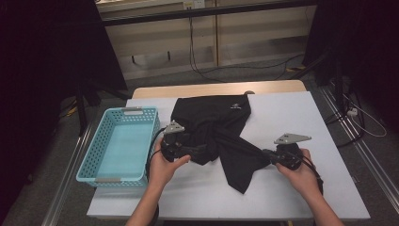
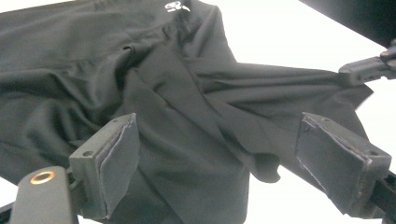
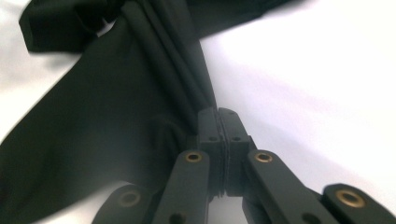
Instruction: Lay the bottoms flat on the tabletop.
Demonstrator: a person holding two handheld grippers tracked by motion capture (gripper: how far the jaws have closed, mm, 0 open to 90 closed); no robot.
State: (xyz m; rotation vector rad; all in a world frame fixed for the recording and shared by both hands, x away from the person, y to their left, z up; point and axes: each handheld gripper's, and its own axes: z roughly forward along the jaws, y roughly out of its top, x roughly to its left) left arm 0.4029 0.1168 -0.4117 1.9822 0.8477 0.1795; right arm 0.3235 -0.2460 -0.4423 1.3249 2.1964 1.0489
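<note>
High view shows my right gripper point(image 1: 269, 155) pinching a stretched fold of the black garment point(image 1: 214, 123) lying mid-table, running leftward to my left gripper point(image 1: 187, 149), jaws spread over the bunched cloth.

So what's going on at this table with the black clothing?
A person works a black garment on a white table with two hand-held grippers. The right gripper is shut on a bunched fold of the cloth, which runs taut from its jaws. The left gripper hangs open over the garment's middle, gripping nothing. A blue basket sits at the left.
</note>
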